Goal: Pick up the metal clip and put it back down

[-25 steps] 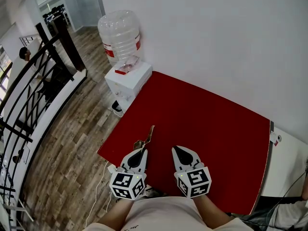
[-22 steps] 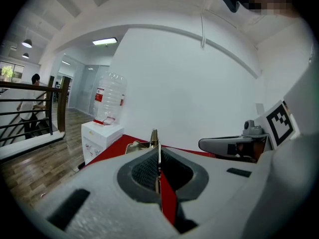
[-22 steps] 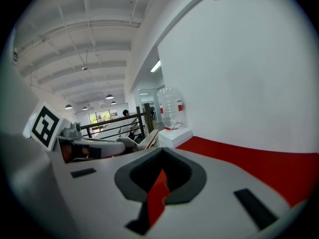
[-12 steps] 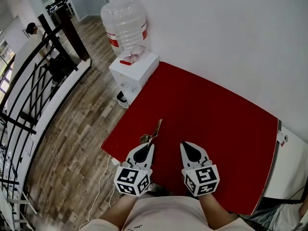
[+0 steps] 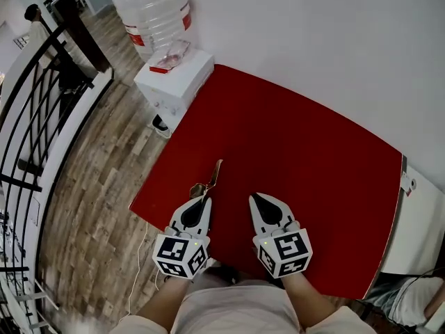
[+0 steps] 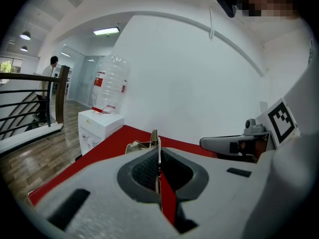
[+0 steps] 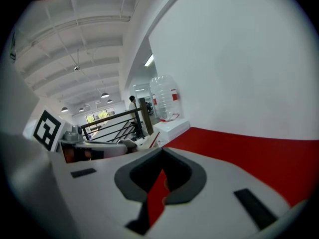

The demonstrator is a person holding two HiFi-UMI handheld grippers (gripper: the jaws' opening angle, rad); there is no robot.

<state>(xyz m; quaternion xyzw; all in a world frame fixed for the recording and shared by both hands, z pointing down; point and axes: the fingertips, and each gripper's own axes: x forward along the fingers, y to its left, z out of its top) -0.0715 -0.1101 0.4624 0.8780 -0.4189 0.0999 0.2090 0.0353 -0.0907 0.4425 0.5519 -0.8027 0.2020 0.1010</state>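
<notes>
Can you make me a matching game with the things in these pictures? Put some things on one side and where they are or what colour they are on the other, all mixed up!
Things:
1. metal clip
2. table
3. water bottle
4. right hand-held gripper

Matches:
A. red
B. shut, with nothing in it
C. pinched in the left hand-held gripper
D. on top of the white dispenser

Right pairs: 1-C, 2-A, 3-D, 4-B.

We wear a pale shirt (image 5: 229, 306); our left gripper (image 5: 203, 200) and right gripper (image 5: 254, 200) have white fingers (image 6: 94, 183), dark-lined, and black-and-white marker cubes (image 5: 176, 255).
</notes>
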